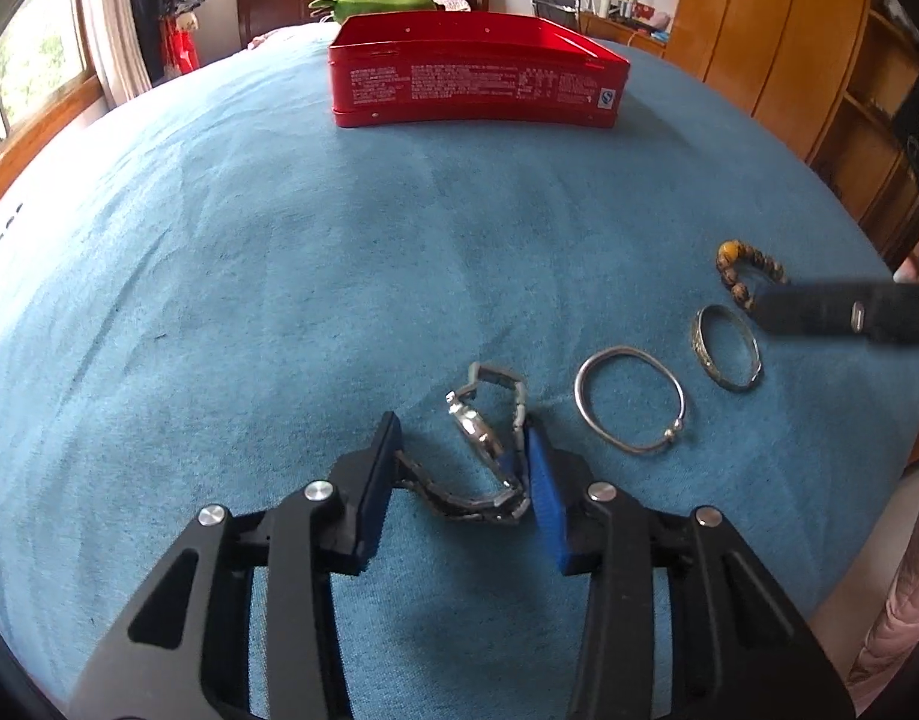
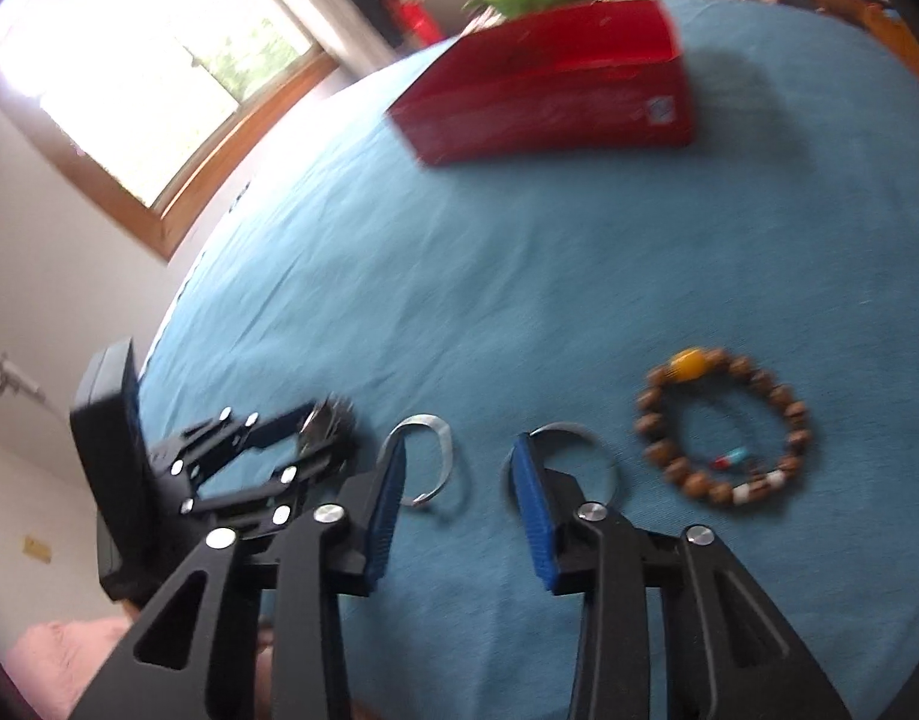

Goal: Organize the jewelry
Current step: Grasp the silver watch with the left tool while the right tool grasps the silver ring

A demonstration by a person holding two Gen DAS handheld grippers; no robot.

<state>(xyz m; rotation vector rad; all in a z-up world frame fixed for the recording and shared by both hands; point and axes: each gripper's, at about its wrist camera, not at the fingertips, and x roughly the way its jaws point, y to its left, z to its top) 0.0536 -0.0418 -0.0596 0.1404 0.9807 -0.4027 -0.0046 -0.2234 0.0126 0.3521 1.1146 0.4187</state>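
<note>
Left wrist: blue bedspread (image 1: 279,252) w/ red tin (image 1: 477,84), wood wardrobe (image 1: 777,18).

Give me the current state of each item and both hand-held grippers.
Left hand-held gripper: open, fingers on either side of the watch.
Right hand-held gripper: open, holding nothing.
Watch: on the blue cloth, band fastened in a loop.
Thin silver bangle: lying flat.
Engraved silver bangle: lying flat.
Wooden bead bracelet: lying flat.
Red tin: lid off, open.
</note>
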